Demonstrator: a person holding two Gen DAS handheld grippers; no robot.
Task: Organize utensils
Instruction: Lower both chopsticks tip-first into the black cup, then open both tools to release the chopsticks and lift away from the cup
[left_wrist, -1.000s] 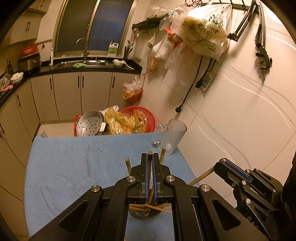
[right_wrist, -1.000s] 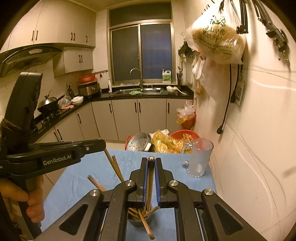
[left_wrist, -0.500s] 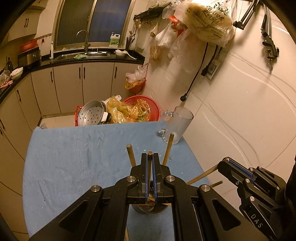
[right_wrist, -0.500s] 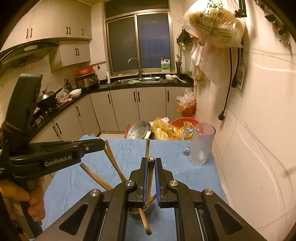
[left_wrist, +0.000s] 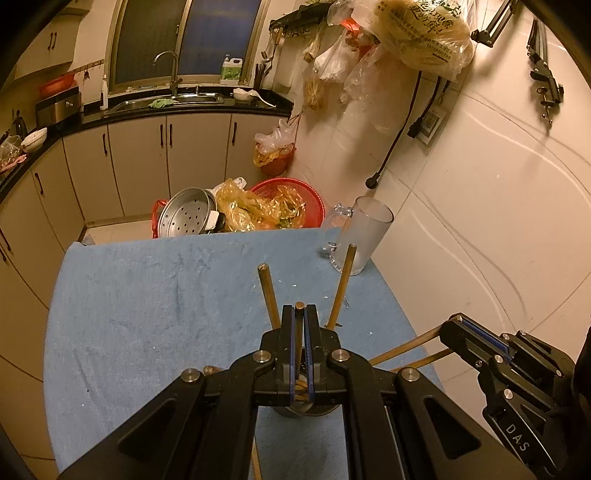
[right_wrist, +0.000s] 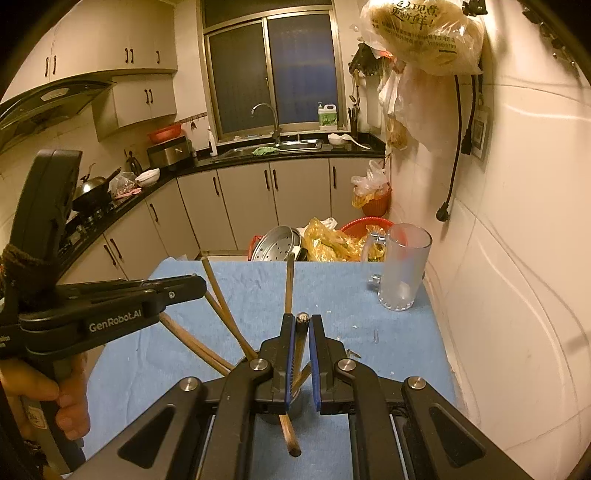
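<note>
Several wooden chopsticks (left_wrist: 269, 291) stand fanned out in a small metal cup (left_wrist: 308, 408) on the blue cloth (left_wrist: 147, 295). My left gripper (left_wrist: 299, 308) is shut on one chopstick, just above the cup. My right gripper (right_wrist: 303, 319) has its jaws slightly parted, with a chopstick (right_wrist: 302, 320) leaning loosely between them over the same cup (right_wrist: 291, 406). The right gripper also shows at the right of the left wrist view (left_wrist: 476, 339), and the left gripper shows at the left of the right wrist view (right_wrist: 184, 286).
A frosted glass mug (left_wrist: 364, 240) stands at the cloth's far right corner, also seen in the right wrist view (right_wrist: 404, 269). Beyond the table's far edge sit a metal steamer pan (left_wrist: 186, 218) and a red basket (left_wrist: 295, 199) with bags. The white wall (left_wrist: 480, 221) is close on the right.
Both grippers have risen and tilted, so more chopstick length shows. The right gripper's jaws have parted slightly around its chopstick. The left stays shut.
</note>
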